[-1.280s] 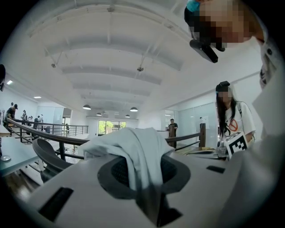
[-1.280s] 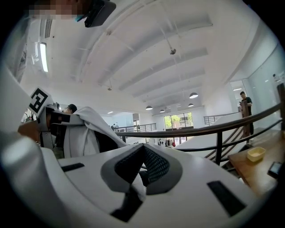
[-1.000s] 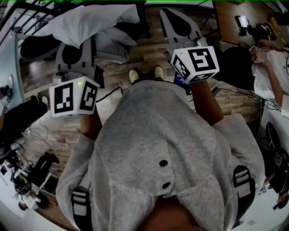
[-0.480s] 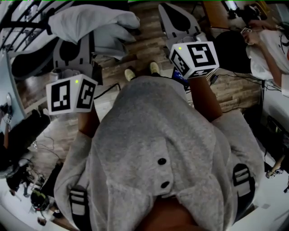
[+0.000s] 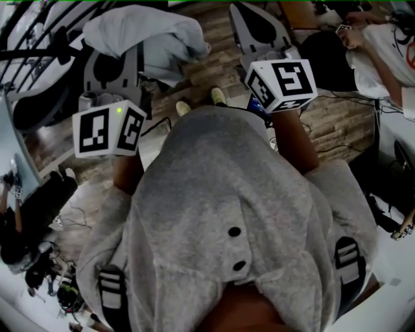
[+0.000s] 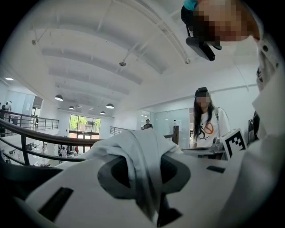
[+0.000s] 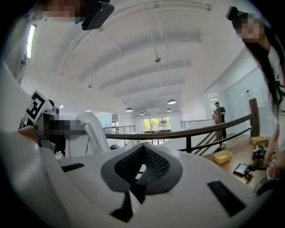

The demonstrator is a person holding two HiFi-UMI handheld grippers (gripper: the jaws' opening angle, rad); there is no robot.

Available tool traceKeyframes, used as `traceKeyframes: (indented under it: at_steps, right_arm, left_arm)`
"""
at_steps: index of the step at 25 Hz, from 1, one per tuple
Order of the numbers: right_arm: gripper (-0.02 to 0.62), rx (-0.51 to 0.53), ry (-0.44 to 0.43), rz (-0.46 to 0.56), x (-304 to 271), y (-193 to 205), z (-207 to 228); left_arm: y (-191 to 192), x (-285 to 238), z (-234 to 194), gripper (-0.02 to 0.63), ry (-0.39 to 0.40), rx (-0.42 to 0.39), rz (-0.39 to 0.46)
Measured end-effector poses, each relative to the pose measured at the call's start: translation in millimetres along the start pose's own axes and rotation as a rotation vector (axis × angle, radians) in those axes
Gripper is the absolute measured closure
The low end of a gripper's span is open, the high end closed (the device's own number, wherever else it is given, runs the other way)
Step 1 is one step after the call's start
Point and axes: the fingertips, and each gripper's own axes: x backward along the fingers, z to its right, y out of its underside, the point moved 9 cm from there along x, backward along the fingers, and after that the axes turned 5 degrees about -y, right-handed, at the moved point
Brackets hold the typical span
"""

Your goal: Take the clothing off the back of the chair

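The whole scene has swung since a second ago: the clothing (image 5: 152, 32) has drifted right across the top of the head view, and the seated person in a white T-shirt (image 5: 382, 48) has slid up into the top right corner. The left hand-held gripper (image 5: 120, 55) is out ahead of the grey-hooded wearer, its jaws nearly together and pinching a fold of that pale clothing (image 6: 133, 149). In the left gripper view (image 6: 149, 178) the cloth bunches up over the tips. So the clothing hangs in the air above the wooden floor (image 5: 214, 71), gripped on the left side only. The right hand-held gripper (image 5: 249, 19) is level alongside, and in its own view (image 7: 141, 153) the jaws are closed together with nothing between them.
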Motion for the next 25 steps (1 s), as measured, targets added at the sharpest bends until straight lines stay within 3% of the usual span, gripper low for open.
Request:
traceKeyframes:
  at_steps: [9, 25]
  right_arm:
    - [0.583, -0.009, 0.012, -0.011, 17.6, 9.7, 37.3]
    - [0.583, -0.021, -0.106, -0.025, 47.6, 16.7, 68.5]
  left_arm:
    - [17.2, -26.1, 38.0, 0.514, 0.011, -0.016, -0.003]
    - [40.4, -11.0, 97.9, 0.514, -0.104, -0.003, -0.012]
